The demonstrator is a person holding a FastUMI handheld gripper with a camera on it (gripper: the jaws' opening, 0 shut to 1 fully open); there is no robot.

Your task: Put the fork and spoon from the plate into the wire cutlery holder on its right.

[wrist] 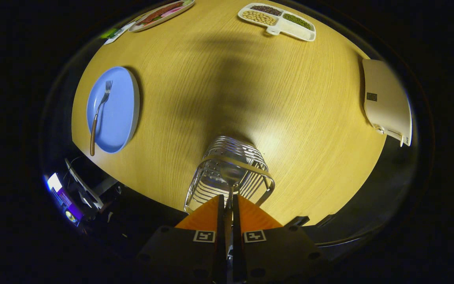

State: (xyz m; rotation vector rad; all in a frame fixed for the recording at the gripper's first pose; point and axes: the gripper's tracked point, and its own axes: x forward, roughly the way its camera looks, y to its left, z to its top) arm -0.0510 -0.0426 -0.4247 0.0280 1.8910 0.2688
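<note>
Gripper [229, 201]: fingers pinch the shiny metal spoon [231, 173], bowl down inside the silver wire cutlery holder [229, 169].
Release: lower straight, then open.
Remaining: wooden-handled fork [99, 118] on blue plate [124, 118].

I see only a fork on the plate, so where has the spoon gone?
The shiny metal spoon is clamped between the gripper jaws, its bowl hanging over the open top of the wire cutlery holder.

A wooden-handled fork [100, 114] lies on the blue plate [122, 118]. The spoon [230, 175], pinched between the fingers [216, 209], hangs bowl-first inside the wire cutlery holder [246, 156].
</note>
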